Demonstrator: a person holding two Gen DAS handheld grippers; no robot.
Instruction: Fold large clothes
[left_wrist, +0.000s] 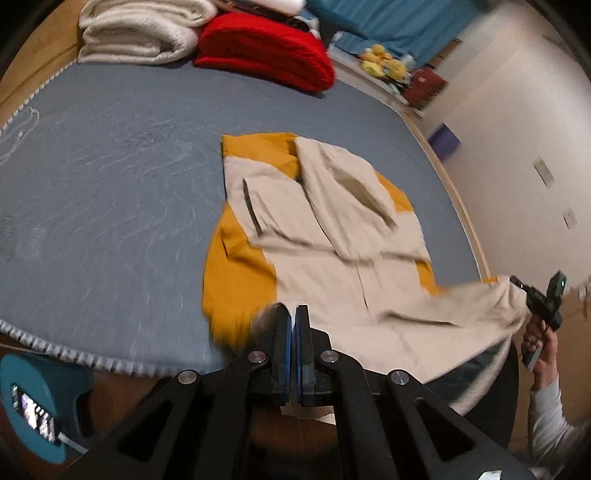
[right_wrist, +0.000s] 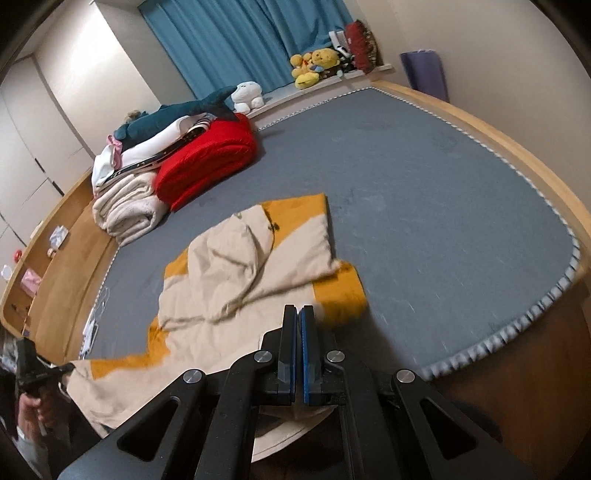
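Both tongs are clenched on the near hem of the garment (left_wrist: 332, 236), a large cream and mustard piece spread on the bed (left_wrist: 110, 184). The left tongs (left_wrist: 293, 314) pinch cloth at one near corner; the right tongs (right_wrist: 298, 314) pinch the other. Each shows small at the far edge of the other's view, cloth drawn taut toward it. Between the two grips the hem sags over the bed's edge, while the rest lies ahead of the tongs, rumpled, with flaps folded loosely over the middle.

The cloth looks soft, limp and fairly light: it drapes, creases easily and will not hold a shape by itself. It should drag smoothly on the bed cover, though the loose flaps may shift or bunch if it is lifted fast. Corners and hems seem the best holds, since pinching mid-panel would only gather folds. Keeping the two grips spread and level should keep the edge straight for laying it forward.

Beyond the garment, well ahead of the tongs, sit a red blanket (right_wrist: 207, 162) and a cream blanket (right_wrist: 125, 214).
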